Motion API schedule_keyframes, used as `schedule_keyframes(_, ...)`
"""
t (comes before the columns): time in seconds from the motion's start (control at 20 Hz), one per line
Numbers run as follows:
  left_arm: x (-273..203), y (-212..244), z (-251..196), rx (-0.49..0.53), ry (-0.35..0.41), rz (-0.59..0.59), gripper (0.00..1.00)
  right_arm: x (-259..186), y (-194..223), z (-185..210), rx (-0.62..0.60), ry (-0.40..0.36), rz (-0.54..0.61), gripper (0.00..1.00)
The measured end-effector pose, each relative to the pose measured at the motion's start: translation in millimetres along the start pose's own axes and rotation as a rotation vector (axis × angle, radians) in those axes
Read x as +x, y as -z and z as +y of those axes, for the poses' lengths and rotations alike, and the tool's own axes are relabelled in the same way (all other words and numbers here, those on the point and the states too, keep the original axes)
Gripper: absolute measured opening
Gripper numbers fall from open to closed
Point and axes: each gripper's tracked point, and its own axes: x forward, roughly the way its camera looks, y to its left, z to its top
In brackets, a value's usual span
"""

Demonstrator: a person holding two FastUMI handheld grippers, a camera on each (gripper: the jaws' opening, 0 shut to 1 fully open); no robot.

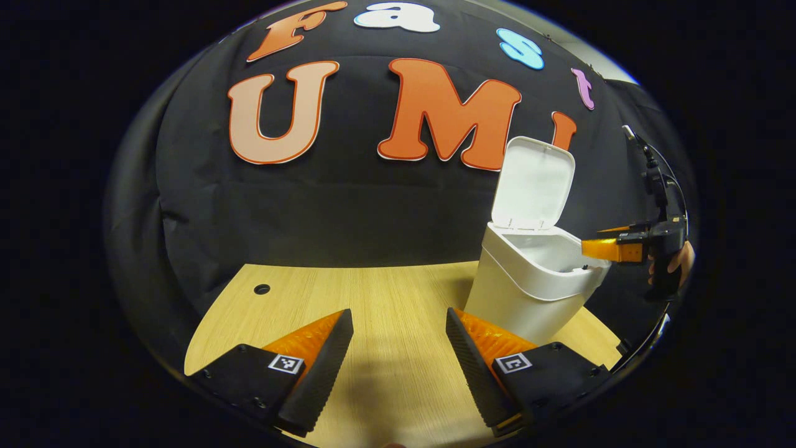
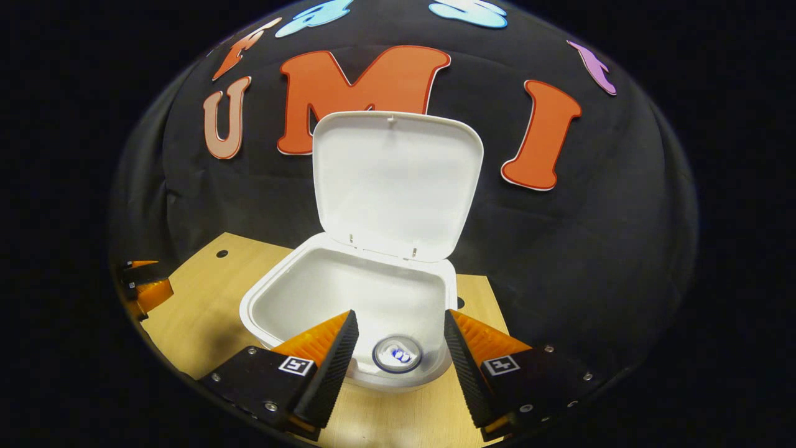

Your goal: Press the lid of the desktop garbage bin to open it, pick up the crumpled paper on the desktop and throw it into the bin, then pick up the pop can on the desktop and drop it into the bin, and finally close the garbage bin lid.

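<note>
White plastic garbage bin (image 2: 348,298) stands with hinged lid (image 2: 397,186) raised, directly beyond my spread, empty right gripper (image 2: 398,351); a round-topped pop can (image 2: 397,354) lies inside, between my fingers. My left gripper (image 1: 398,348) is spread, empty, bin ahead to its right.

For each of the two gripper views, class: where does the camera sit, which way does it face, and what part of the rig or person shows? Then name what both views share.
Left gripper view: rides on the left gripper, low over the wooden desktop, facing the booth wall; its open fingers show below, the bin stands to the right, with the right gripper and a hand over its rim.
Right gripper view: rides on the right gripper, above the bin, looking down inside at the pop can; its own open fingers show.
Shared: the bin, its raised lid, the desktop.
</note>
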Motion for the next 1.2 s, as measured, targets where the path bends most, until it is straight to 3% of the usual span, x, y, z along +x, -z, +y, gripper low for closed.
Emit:
schedule_keyframes(0.55,-20,14,38,-0.031,-0.067,0.004,0.96,-10,-131,-5,-0.066,0.03,-0.191,0.84)
schedule_keyframes(0.85,-28,24,58,-0.063,-0.103,0.012,0.94,-3,-185,10,-0.073,0.004,-0.241,0.84)
schedule_keyframes(1.0,-30,26,65,-0.066,-0.108,0.011,0.96,3,-211,14,-0.083,-0.002,-0.278,0.77)
schedule_keyframes(1.2,-29,29,72,-0.076,-0.118,0.01,0.96,20,-232,11,-0.091,0.015,-0.272,0.77)
